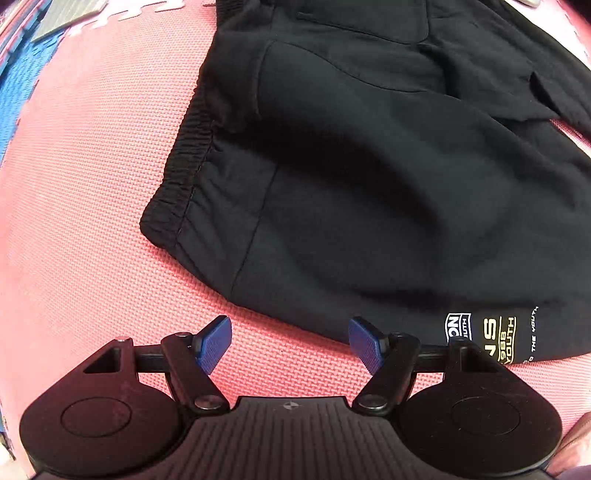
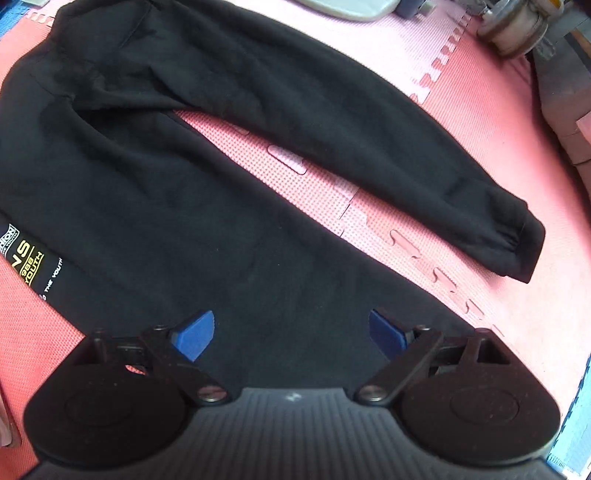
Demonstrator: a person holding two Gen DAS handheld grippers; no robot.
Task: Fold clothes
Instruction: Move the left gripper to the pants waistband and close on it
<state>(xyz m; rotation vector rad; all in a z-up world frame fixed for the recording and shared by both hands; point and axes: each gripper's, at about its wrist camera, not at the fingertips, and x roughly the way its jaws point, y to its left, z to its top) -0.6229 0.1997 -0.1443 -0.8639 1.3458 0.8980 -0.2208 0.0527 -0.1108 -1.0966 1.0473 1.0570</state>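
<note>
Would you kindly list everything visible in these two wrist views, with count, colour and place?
Trousers: one, black, spread flat on the mat, legs splayed apart; elastic waistband seen in the left wrist view, cuffed far leg end in the right wrist view.
Printed logo: one, yellow and white, near the edge of the near leg.
Foam mat: pink interlocking tiles under the trousers; blue tiles at the far left edge.
Clutter: greyish items, unclear, beyond the mat's top right corner.
Left gripper: black with blue pads, open, over bare mat just short of the trousers' edge.
Right gripper: black with blue pads, open, over the near leg.
</note>
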